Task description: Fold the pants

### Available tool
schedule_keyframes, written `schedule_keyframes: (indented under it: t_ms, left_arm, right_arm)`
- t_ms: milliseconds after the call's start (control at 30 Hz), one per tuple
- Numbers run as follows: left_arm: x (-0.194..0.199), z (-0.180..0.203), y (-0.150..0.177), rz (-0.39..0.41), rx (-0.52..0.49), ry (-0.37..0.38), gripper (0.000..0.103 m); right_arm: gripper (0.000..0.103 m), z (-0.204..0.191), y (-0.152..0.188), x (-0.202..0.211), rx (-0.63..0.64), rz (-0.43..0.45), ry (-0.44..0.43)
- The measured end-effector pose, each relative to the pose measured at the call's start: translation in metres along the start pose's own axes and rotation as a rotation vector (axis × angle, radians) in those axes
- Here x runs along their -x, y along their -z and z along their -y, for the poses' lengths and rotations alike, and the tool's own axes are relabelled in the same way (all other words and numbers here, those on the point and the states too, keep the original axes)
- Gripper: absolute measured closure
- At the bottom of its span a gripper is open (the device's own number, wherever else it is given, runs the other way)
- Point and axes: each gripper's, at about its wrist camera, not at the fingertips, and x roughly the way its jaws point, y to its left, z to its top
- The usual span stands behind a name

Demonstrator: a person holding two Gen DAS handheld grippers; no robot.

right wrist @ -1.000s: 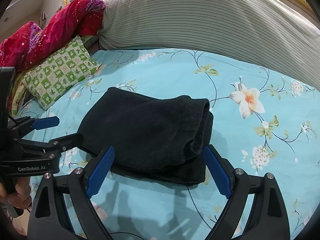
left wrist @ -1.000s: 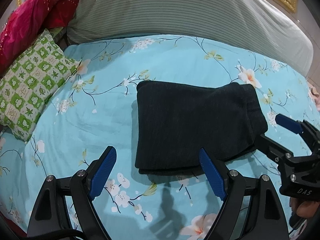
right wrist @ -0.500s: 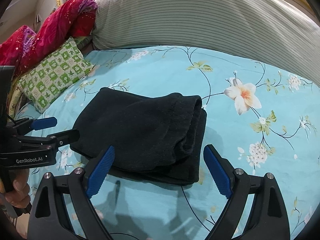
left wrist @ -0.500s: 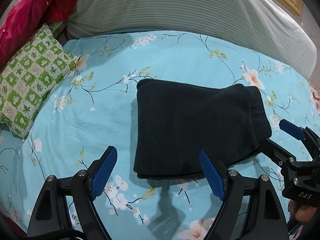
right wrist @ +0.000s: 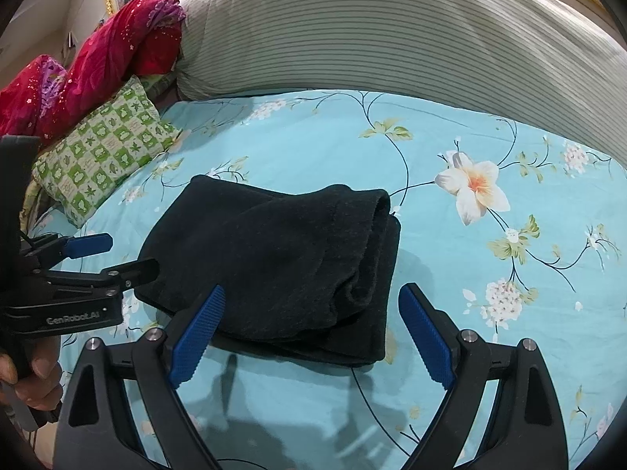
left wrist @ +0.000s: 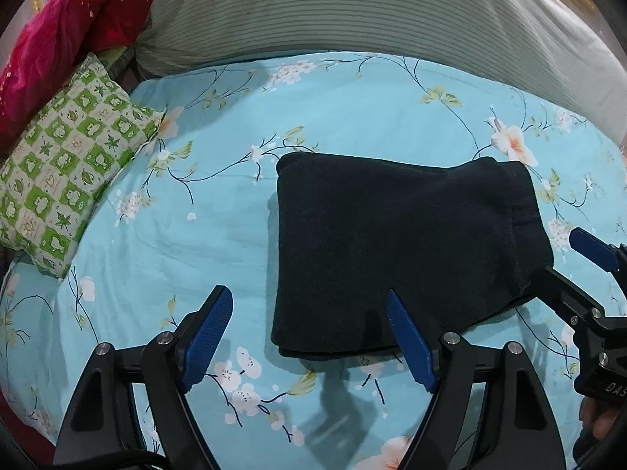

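The black pants (left wrist: 392, 250) lie folded into a thick rectangle on the light blue floral bedsheet (left wrist: 188, 235). My left gripper (left wrist: 309, 337) hovers open at the pants' near left corner, its right pad over the fabric edge and nothing held. In that view my right gripper (left wrist: 576, 270) is open beside the pants' right end. In the right wrist view the pants (right wrist: 274, 254) show stacked layers at their right end. My right gripper (right wrist: 313, 337) stands open over the near edge. My left gripper (right wrist: 113, 256) is open at the left corner.
A green checked pillow (left wrist: 66, 172) lies at the left of the bed, with a red blanket (left wrist: 58, 31) behind it. A large striped duvet (left wrist: 352, 11) runs along the back. A person's hand (right wrist: 35, 384) holds the left gripper's handle.
Both grippers stay open and have drifted only slightly. The pants have not moved.
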Motion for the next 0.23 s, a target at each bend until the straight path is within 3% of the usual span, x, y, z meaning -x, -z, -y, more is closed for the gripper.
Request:
schedule_keyframes:
  t_ms: [233]
  left_arm:
    - [0.0033, 0.0027, 0.0007, -0.009, 0.009, 0.023, 0.021]
  right_arm:
    - [0.012, 0.0029, -0.0015, -0.0005, -0.003, -0.001, -0.005]
